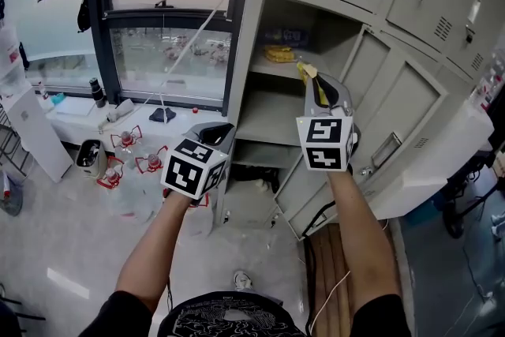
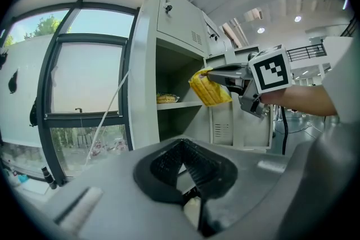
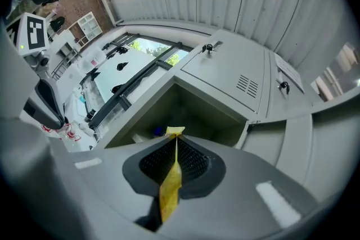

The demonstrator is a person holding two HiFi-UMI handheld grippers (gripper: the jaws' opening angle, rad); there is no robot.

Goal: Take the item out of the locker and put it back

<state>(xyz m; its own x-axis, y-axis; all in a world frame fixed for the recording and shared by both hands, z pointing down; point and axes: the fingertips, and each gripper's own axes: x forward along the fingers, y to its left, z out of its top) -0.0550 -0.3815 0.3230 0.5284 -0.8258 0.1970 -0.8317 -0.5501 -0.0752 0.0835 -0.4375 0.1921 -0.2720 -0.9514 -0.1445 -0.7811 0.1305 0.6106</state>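
Yellow packet (image 1: 306,73) hangs in the air just in front of the open locker (image 1: 254,28), right of centre in the head view, pinched by the right claw (image 1: 320,93). The left claw (image 1: 211,135) waits lower left, carrying nothing. On the shelf (image 1: 272,69) behind lies another yellow item (image 1: 278,54), which a careless push inward could knock. In the left gripper view, the left claw (image 2: 188,168) at the bottom has its jaws all but together with nothing between them. At upper right the packet (image 2: 209,89) droops below the right claw (image 2: 225,73), so its loose lower end might snag the shelf lip on the way in. In the right gripper view, the right claw (image 3: 175,154) is closed flat on the thin packet (image 3: 170,182). The grip looks slim, so a jolt could let it slide out.
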